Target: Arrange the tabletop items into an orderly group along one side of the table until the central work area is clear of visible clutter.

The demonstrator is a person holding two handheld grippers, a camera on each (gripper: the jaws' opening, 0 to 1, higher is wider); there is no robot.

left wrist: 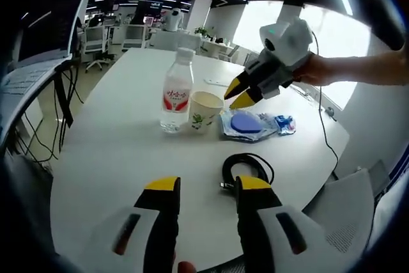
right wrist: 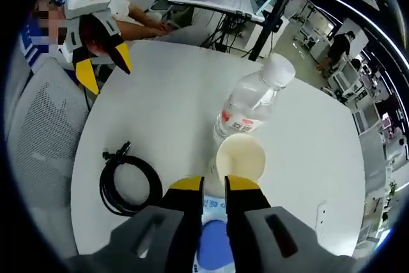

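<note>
Paper cup (right wrist: 240, 156) beyond right gripper (right wrist: 214, 185) (unheld).

Things grouped toward one side of the table (left wrist: 115, 151)

In the left gripper view the bottle (left wrist: 177, 91) stands upright with the paper cup (left wrist: 205, 110) just to its right — the two look to be touching; right of the cup lies the packet (left wrist: 250, 124) with a round disc on it, and the coiled cable (left wrist: 246, 169) lies nearer the camera, apart from them. The right gripper (left wrist: 240, 91) hangs above cup and packet. In the right gripper view the cup sits between bottle and jaws — the cable off to the left.
</note>
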